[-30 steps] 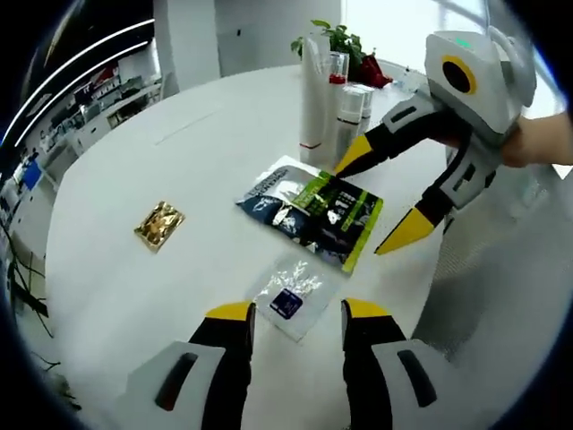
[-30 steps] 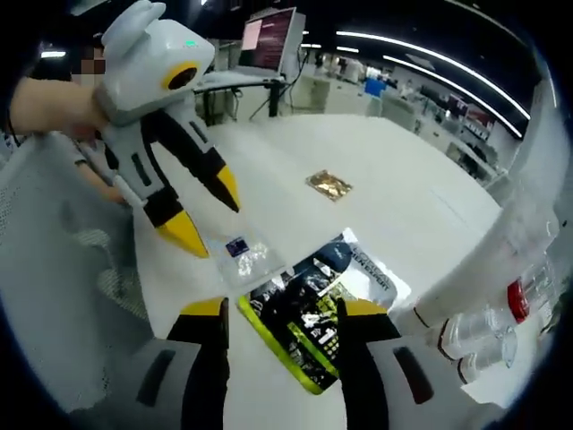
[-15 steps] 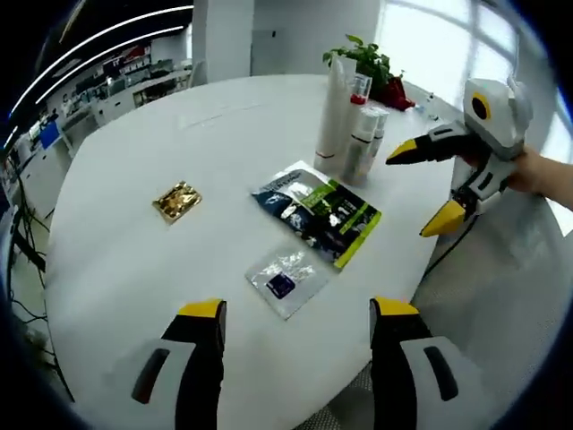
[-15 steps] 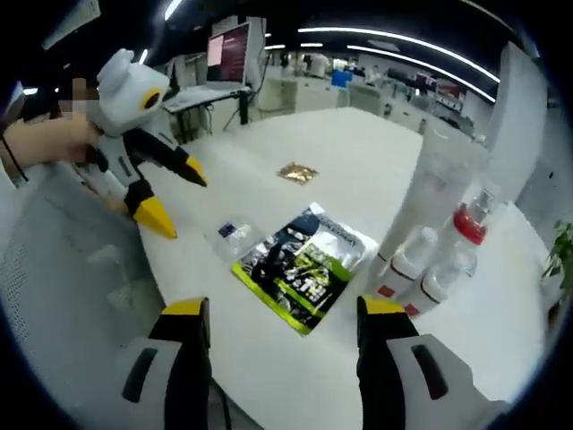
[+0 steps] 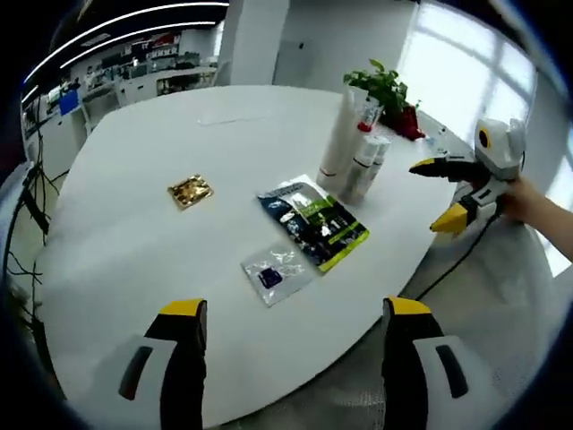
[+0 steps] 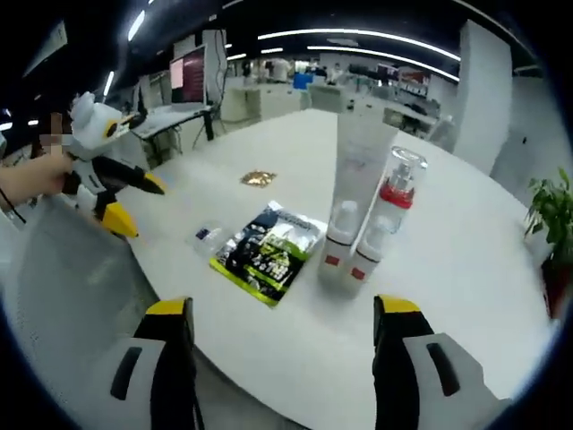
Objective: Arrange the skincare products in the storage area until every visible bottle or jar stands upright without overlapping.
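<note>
a: jaws first. left gripper (image 5: 291, 313) spread wide with nothing between the tips; right gripper (image 6: 280, 309) likewise spread and empty.

b: change against the earlier frames?

a: both grippers have backed away from the white round table (image 5: 134, 179). a second ago each pair of jaws hung low over the flat packets; now each sits at or past the table edge and more of the tabletop is in sight. no item has shifted on the table.

b: meaning for the task?

a: judged as a retreat after the arranging is done, or a pause to check the layout. every bottle in sight stands upright.

b: position of the products relative to the jaws?

a: in the right gripper view the bottle cluster (image 6: 367, 224) stands ahead of the jaws, just inside the right jaw's line, well apart from the tips: a tall white tube (image 6: 360, 161), a red-collared pump bottle (image 6: 394, 197), and two small white bottles (image 6: 339, 242) in front, close-packed. whether they touch cannot be told. the green-and-black pouch (image 6: 266, 251) lies flat beside them; a small clear sachet (image 6: 206, 236) and a gold packet (image 6: 257, 178) lie further off.
</note>
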### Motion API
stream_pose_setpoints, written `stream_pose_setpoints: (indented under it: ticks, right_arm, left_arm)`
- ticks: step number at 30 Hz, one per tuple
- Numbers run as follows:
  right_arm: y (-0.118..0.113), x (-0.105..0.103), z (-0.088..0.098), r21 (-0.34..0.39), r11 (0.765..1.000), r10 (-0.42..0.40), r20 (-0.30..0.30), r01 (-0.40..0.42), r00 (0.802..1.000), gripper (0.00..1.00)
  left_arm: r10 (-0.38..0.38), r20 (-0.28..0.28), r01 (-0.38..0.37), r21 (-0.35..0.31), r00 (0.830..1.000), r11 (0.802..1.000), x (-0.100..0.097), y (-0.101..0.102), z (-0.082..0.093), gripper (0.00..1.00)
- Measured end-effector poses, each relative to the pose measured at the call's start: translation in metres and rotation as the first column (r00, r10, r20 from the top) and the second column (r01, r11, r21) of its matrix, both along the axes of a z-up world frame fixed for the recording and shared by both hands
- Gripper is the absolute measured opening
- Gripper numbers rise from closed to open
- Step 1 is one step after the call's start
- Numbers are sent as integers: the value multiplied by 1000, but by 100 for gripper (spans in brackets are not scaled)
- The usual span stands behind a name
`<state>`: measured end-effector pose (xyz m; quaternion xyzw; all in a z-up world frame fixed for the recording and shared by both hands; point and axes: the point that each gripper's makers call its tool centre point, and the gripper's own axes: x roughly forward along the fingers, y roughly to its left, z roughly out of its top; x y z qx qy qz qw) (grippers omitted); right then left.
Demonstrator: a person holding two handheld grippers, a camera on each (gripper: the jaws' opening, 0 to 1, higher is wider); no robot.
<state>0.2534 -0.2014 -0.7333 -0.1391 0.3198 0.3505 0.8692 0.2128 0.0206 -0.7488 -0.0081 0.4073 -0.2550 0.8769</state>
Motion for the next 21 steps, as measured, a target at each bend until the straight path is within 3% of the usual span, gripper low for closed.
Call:
stream_pose_setpoints:
  ticks: [5, 7, 8, 9, 11, 14, 17, 21]
  right_arm:
    - [-1, -3, 4, 43, 999, -11, -11, 11, 1000, 85]
    - [1, -8, 0, 69, 997, -23, -45, 26, 999, 88]
    - [2, -12, -3, 63, 998, -17, -74, 22, 997, 89]
    - [2, -11, -4, 59, 998, -20, -62, 24, 998, 90]
    - [3, -11, -5, 36, 999, -7, -54, 9, 999, 90]
    - [7, -8, -2, 65, 998, 4, -47, -1, 999, 92]
    - [7, -11, -8, 73, 997, 3, -87, 4, 996, 95]
    - [10, -11, -6, 93, 996, 10, -87, -2, 996, 98]
  left_arm:
    - [53, -14, -53, -15, 998, 998, -2, 4, -2, 80]
    - [74, -19, -75, -18, 997, 997, -4, 10, -8, 82]
    - [80, -34, -81, -12, 996, 997, -8, 11, -11, 82]
    - [87, -66, -87, 0, 994, 996, -13, 13, -15, 82]
    - [87, -44, -86, 21, 995, 996, -7, 15, -16, 83]
    - [87, 3, -87, 50, 996, 995, 4, 19, -12, 85]
    - [97, 2, -97, 45, 995, 994, 5, 20, -14, 86]
    - [107, 3, -107, 85, 994, 991, 3, 26, -17, 85]
